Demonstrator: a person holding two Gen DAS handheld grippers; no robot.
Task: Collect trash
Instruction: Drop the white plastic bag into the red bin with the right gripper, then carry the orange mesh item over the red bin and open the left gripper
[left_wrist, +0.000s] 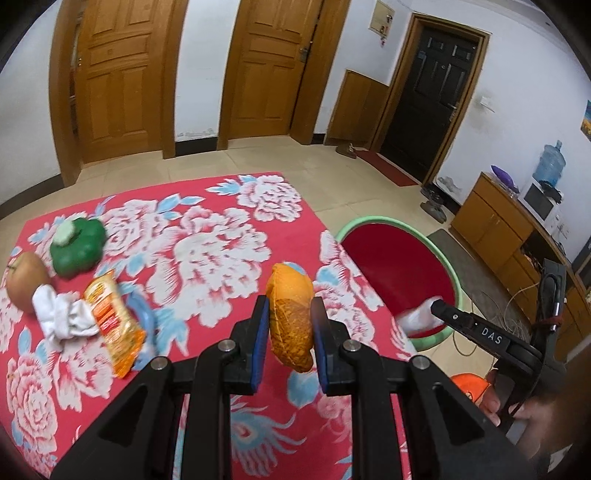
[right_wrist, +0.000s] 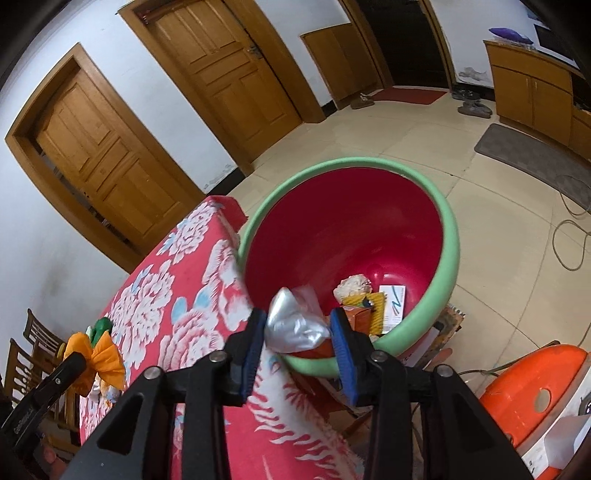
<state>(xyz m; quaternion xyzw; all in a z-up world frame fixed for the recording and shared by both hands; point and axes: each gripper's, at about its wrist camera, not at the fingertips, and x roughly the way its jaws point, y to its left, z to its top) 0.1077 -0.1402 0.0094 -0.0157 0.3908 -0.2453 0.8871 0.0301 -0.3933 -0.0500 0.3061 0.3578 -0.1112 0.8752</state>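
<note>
left gripper (left_wrist: 290, 325) is up over the table, blue pads (left_wrist: 260, 332) squeezed tight on an orange crumpled wrapper (left_wrist: 291, 317), which stands on end between them, clear of the floral red tablecloth (left_wrist: 207, 236) below. off to the left on that cloth sit an apple (left_wrist: 24, 286), a green pepper-shaped thing (left_wrist: 77, 251), a wad of white tissue (left_wrist: 61, 319) and an orange snack packet (left_wrist: 112, 323), the packet touching the tissue and lying partly over something blue.

over at the table's right edge stands the red basin (left_wrist: 402, 258) with its pale green rim, down beside the cloth. the right gripper (right_wrist: 298, 334) is poised right at the basin's near rim, and between its blue pads (right_wrist: 341, 339) hangs a silvery crumpled wrapper (right_wrist: 295, 325). the fingers stand a little apart here; the wrapper looks to brush the left pad, but with the blur it's hard to say whether the right pad is pressing it at all. it sits right over the rim, half above the cloth's edge, half above the red bowl.

inside the basin already: a whitish crumpled ball (right_wrist: 352, 286), a yellow piece (right_wrist: 369, 302), an orange carton (right_wrist: 360, 319) and a white card (right_wrist: 393, 301), all bunched at the bottom near the front wall. from the right camera the left gripper shows at far left, the orange wrapper fanning out either side of its tip. an orange plastic stool (right_wrist: 532, 384) sits on the floor at lower right.
</note>
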